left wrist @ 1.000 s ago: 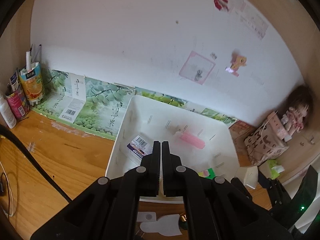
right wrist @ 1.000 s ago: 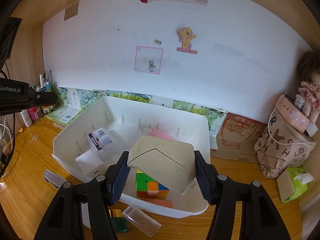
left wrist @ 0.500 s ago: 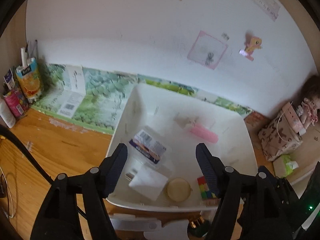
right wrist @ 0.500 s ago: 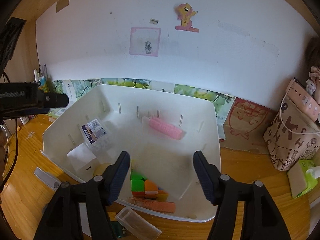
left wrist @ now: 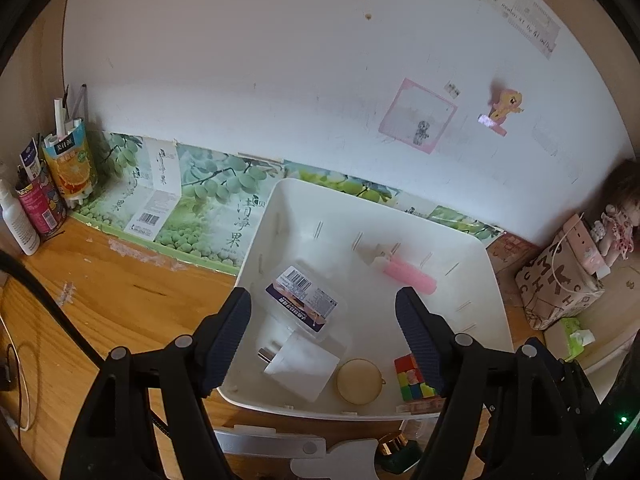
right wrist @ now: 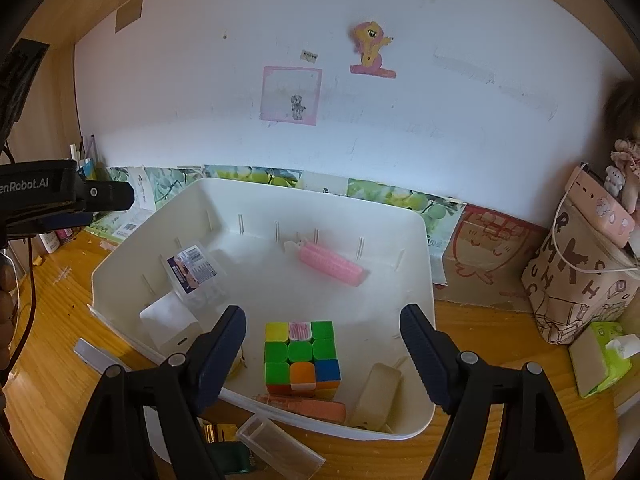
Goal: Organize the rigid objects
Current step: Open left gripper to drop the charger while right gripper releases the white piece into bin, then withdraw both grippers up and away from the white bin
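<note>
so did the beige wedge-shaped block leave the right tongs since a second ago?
Yes. The right tongs have just been opening, now empty above the white plastic bin.

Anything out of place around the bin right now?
Yes. A clear plastic box and a small gold-capped bottle lie on the desk outside the white bin's near rim, not yet sorted.

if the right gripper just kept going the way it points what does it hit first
Most likely the puzzle cube in the white bin, which lies between the open right gripper fingers; depth is hard to judge.

Glossy white plastic bin (right wrist: 416,240), wooden desk (right wrist: 480,328)
</note>
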The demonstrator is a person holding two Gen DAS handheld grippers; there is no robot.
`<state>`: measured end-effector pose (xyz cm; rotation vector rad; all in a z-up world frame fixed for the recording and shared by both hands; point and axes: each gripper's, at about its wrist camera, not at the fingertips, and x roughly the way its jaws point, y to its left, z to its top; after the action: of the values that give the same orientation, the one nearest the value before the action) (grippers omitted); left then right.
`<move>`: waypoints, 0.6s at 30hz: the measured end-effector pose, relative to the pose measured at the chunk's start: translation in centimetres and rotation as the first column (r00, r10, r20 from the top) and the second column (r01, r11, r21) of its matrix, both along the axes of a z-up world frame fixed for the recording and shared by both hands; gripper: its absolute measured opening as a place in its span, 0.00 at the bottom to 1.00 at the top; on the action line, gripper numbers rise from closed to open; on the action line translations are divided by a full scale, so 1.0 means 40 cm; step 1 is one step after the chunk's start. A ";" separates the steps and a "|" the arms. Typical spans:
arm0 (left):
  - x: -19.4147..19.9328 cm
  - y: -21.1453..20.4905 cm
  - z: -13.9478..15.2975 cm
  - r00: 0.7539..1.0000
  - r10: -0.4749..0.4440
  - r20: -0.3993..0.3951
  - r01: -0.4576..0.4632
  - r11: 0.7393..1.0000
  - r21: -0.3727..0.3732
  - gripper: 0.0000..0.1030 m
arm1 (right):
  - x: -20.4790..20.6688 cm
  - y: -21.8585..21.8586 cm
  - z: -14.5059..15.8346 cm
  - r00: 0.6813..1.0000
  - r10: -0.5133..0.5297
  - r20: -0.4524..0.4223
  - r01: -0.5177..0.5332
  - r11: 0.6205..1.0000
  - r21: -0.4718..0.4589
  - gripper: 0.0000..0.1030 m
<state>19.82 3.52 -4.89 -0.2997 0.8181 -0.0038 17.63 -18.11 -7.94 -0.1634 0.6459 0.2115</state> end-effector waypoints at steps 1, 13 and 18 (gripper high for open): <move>-0.004 0.001 0.004 1.000 0.001 0.004 -0.001 1.000 -0.002 0.76 | -0.003 0.000 0.003 1.000 0.001 0.004 -0.001 1.000 0.000 0.78; -0.079 0.013 0.067 0.997 0.008 0.078 -0.007 1.000 -0.011 0.77 | -0.065 -0.013 0.063 0.998 -0.008 0.059 0.006 0.999 0.034 0.78; -0.129 0.028 0.084 0.995 0.017 0.103 -0.018 1.000 0.009 0.77 | -0.096 -0.033 0.086 0.997 -0.034 0.072 0.029 0.997 0.072 0.79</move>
<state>14.66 4.63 -1.52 -0.2955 0.7130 0.0015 13.78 -19.42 -4.51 -0.0926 0.5667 0.1970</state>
